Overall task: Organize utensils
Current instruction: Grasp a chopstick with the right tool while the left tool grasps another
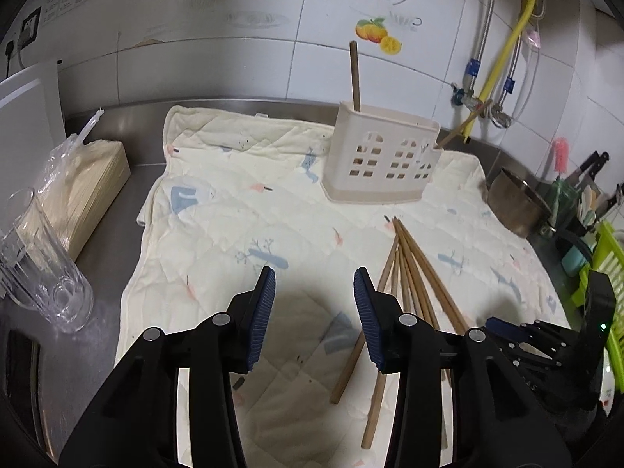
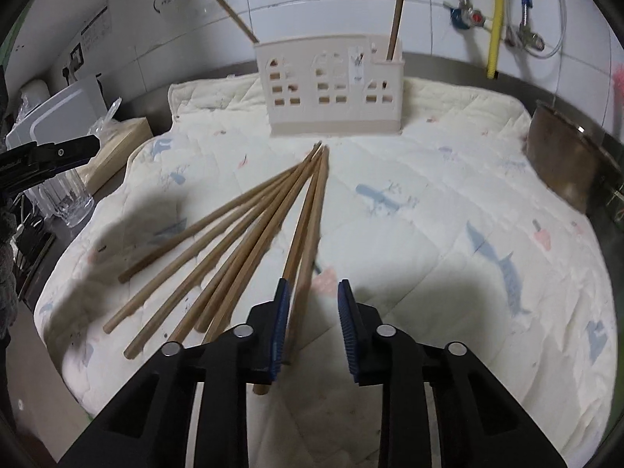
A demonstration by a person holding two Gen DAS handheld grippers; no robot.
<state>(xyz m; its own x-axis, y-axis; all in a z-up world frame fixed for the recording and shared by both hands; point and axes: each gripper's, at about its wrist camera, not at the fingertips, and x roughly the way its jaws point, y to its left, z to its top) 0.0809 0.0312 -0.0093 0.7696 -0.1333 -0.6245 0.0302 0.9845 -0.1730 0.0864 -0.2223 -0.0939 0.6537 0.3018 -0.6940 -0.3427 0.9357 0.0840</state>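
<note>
Several wooden chopsticks (image 2: 253,234) lie fanned on a quilted cloth (image 2: 448,195), tips toward a beige house-shaped holder (image 2: 331,89). Two chopsticks stand in the holder, one at its left end (image 2: 236,19) and one at its right end (image 2: 397,7). My right gripper (image 2: 314,286) hangs low over the near ends with its jaws apart. The rightmost chopstick runs between them close to the left pad, and a gap shows. My left gripper (image 1: 314,277) is open over bare cloth, with the chopsticks (image 1: 417,273) just right of its right finger. The holder (image 1: 382,156) stands beyond.
A clear glass jug (image 1: 43,273) and a beige packet in plastic (image 1: 97,179) sit on the steel counter left of the cloth. A metal pot (image 1: 514,202) and a green rack (image 1: 608,273) stand at the right. Tiled wall with pipes lies behind.
</note>
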